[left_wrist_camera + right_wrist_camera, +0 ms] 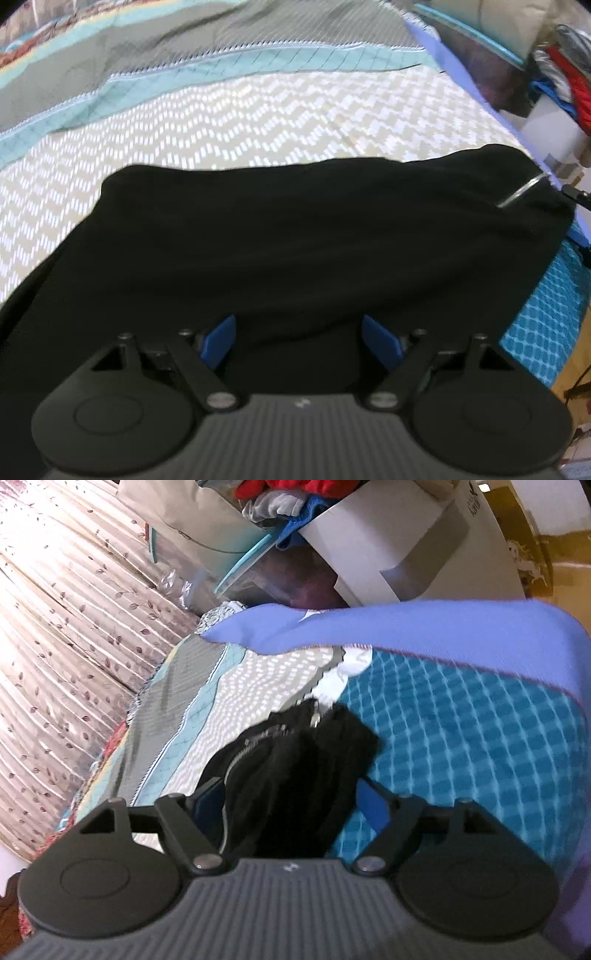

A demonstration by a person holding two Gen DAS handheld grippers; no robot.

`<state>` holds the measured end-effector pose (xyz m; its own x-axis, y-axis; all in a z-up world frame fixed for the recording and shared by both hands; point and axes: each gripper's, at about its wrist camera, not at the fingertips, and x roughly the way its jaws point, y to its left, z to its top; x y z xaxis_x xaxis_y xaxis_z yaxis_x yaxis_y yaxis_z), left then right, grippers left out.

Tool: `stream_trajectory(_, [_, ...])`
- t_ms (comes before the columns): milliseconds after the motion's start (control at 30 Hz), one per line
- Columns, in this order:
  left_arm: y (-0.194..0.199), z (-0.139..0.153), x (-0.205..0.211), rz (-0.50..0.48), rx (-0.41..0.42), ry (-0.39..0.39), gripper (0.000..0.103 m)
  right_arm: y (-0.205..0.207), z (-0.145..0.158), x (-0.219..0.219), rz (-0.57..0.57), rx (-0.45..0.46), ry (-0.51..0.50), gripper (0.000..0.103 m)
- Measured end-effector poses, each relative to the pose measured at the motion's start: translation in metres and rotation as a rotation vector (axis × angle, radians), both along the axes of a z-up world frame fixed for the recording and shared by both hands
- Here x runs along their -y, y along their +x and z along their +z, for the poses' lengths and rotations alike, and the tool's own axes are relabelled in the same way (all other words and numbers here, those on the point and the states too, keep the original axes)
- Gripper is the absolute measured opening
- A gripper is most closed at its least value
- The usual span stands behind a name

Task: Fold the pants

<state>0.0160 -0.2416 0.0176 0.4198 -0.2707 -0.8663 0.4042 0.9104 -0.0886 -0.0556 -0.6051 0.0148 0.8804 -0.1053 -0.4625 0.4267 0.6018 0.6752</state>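
Patterned cotton covers the bed (258, 110) under me: a beige-and-white zigzag field, then teal and grey bands further off, with a periwinkle sheet (424, 627) along the far edge and a turquoise checked cloth (480, 720) hanging down the side. Beyond the bed, in my right view, a pleated curtain (55, 627) with small leaf prints hangs on the left, and a white box (388, 554) with red, grey and blue clothes heaped on it stands behind.

The black pants (314, 240) lie on the bed near its corner, spread wide across my left view, the top edge running roughly level over the zigzag pattern. A silver zipper (521, 192) shows at their right end, next to the bed's edge. In my right view the same dark cloth is bunched into a thick ridge over the bed's edge, blurred.

My left gripper (301, 343) sits over the pants with its blue fingers (219, 341) spread apart; dark cloth fills the gap, but I cannot see the pads pressing it. My right gripper (295, 808) is spread wide too; the bunched cloth runs between its fingers (375, 808) with a gap on the right side.
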Motion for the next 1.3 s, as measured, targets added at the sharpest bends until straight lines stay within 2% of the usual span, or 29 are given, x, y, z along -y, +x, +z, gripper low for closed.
stream_trajectory(33, [0.002,-0.002,-0.001,0.007,-0.008,0.001,0.078,0.004,-0.001,0.005,0.000,-0.004,-0.001,0.077])
stream_trajectory(100, [0.001,0.000,-0.005,0.011,-0.010,-0.008,0.078,0.010,0.001,0.006,0.003,-0.035,-0.028,0.044])
stream_trajectory(133, [0.001,0.002,-0.006,0.011,-0.012,-0.017,0.078,0.013,0.001,0.005,0.014,-0.060,-0.048,0.024])
stream_trajectory(200, [-0.001,0.007,-0.014,0.016,-0.018,-0.053,0.078,0.019,0.008,-0.002,0.038,-0.080,-0.090,0.018])
stream_trajectory(367, [-0.002,0.018,-0.038,0.063,-0.018,-0.125,0.078,0.016,0.044,-0.056,0.159,-0.018,-0.310,0.016])
stream_trajectory(500, [-0.008,0.025,-0.062,0.116,-0.013,-0.151,0.078,0.018,0.065,-0.131,0.363,0.003,-0.555,0.016])
stream_trajectory(633, [-0.013,0.023,-0.088,0.168,-0.035,-0.164,0.078,0.013,0.053,-0.210,0.608,-0.006,-0.774,0.017])
stream_trajectory(733, [-0.017,0.023,-0.102,0.185,-0.046,-0.169,0.078,0.013,0.024,-0.259,0.785,-0.084,-0.901,0.027])
stream_trajectory(767, [-0.019,0.025,-0.108,0.188,-0.043,-0.174,0.078,0.014,0.012,-0.273,0.817,-0.134,-0.949,0.037])
stream_trajectory(800, [-0.022,0.027,-0.113,0.191,-0.037,-0.183,0.078,0.013,0.001,-0.285,0.826,-0.182,-1.012,0.045])
stream_trajectory(833, [-0.025,0.030,-0.121,0.196,-0.032,-0.196,0.078,0.010,-0.004,-0.293,0.823,-0.201,-1.064,0.053])
stream_trajectory(867, [-0.027,0.032,-0.129,0.203,-0.027,-0.212,0.078,0.003,-0.003,-0.298,0.814,-0.191,-1.103,0.056])
stream_trajectory(933, [-0.032,0.035,-0.148,0.223,-0.021,-0.240,0.079,-0.010,0.011,-0.297,0.834,-0.138,-1.080,0.060])
stream_trajectory(1033, [-0.045,0.038,-0.181,0.262,-0.018,-0.281,0.079,-0.017,0.031,-0.283,0.837,-0.056,-0.982,0.060])
stream_trajectory(1100, [-0.056,0.042,-0.203,0.292,-0.005,-0.304,0.079,-0.014,0.038,-0.277,0.813,-0.035,-0.922,0.058])
stream_trajectory(1200, [-0.078,0.053,-0.246,0.360,0.048,-0.329,0.080,0.001,0.034,-0.274,0.779,-0.078,-0.792,0.055])
stream_trajectory(1233, [-0.085,0.058,-0.265,0.394,0.075,-0.335,0.081,0.005,0.029,-0.272,0.773,-0.106,-0.732,0.051])
stream_trajectory(1300, [-0.102,0.067,-0.299,0.475,0.130,-0.341,0.088,0.019,0.018,-0.267,0.769,-0.203,-0.607,0.052])
